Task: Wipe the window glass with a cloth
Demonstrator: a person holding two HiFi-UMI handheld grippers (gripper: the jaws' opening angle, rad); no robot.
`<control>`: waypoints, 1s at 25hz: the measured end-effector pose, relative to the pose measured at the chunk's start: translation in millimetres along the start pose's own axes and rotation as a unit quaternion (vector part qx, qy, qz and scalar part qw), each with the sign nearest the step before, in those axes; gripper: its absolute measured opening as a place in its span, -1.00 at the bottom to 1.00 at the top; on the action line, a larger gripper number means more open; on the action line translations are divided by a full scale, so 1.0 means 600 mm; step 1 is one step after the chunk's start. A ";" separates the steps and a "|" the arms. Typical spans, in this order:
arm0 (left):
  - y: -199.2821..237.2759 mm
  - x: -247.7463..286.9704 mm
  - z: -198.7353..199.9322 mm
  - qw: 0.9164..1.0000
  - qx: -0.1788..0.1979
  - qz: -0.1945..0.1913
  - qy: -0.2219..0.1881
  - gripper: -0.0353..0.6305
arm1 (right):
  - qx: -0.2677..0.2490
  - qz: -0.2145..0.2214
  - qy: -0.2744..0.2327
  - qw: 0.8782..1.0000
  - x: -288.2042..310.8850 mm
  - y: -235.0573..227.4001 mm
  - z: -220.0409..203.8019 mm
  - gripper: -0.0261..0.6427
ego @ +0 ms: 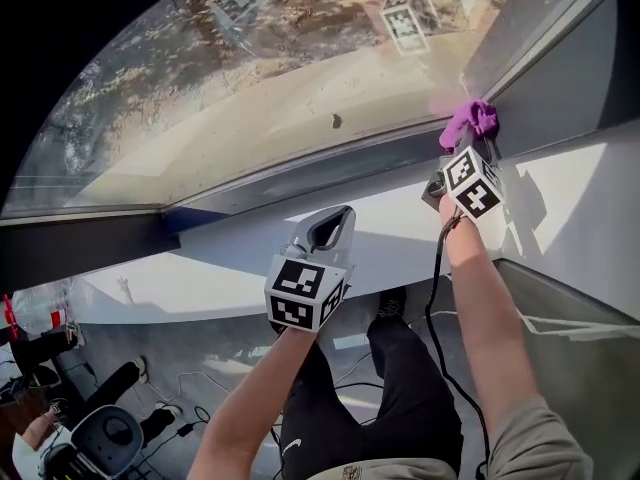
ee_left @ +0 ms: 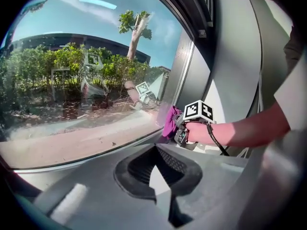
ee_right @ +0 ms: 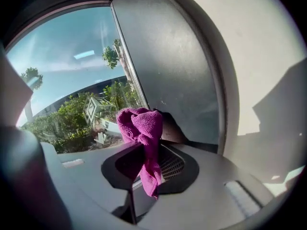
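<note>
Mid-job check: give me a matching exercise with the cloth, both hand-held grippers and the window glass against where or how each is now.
1. purple cloth
2. left hand-held gripper
3. right hand-held gripper
4. window glass

A. shut, empty, off the glass
B. shut on the cloth
C. at the pane's lower right corner
D. transparent, sunlit

Pairs: 1-C, 2-A, 3-B, 4-D

White sunlit window sill (ego: 240, 248), grey floor (ego: 215, 343) below, loose cables (ego: 195, 375) on it
</note>
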State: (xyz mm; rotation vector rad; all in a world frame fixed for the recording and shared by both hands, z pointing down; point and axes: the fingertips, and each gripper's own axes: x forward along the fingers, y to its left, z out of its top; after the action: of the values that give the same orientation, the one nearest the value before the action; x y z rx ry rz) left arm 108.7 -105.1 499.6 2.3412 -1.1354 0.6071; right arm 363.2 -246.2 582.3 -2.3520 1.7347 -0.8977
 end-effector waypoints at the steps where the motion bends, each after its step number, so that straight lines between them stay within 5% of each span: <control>1: 0.008 -0.012 -0.005 1.000 -0.004 0.001 -0.002 -0.89 | 0.009 0.010 -0.004 1.000 -0.015 0.010 0.001 -0.67; 5: 0.048 -0.067 -0.023 1.000 -0.017 0.011 -0.010 -0.89 | 0.045 0.073 -0.019 0.996 -0.079 0.089 -0.002 -0.67; 9: 0.094 -0.133 -0.059 0.999 -0.030 0.026 -0.016 -0.89 | 0.016 0.141 -0.017 0.990 -0.158 0.212 -0.036 -0.66; 13: 0.174 -0.221 -0.100 0.997 -0.053 0.057 -0.027 -0.89 | -0.004 0.216 0.021 0.976 -0.231 0.356 -0.142 -0.65; 19: 0.318 -0.360 -0.159 0.989 -0.078 0.117 -0.049 -0.89 | -0.076 0.334 0.060 0.938 -0.331 0.582 -0.325 -0.65; 25: 0.431 -0.475 -0.229 0.978 -0.109 0.168 -0.066 -0.89 | -0.168 0.447 0.063 0.876 -0.408 0.812 -0.462 -0.65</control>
State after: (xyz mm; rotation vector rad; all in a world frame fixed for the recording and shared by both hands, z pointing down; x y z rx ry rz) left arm -285.1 3.6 502.0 2.0438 -1.5915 0.4161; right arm -232.7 -125.1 518.4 -1.2801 2.7976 -0.6007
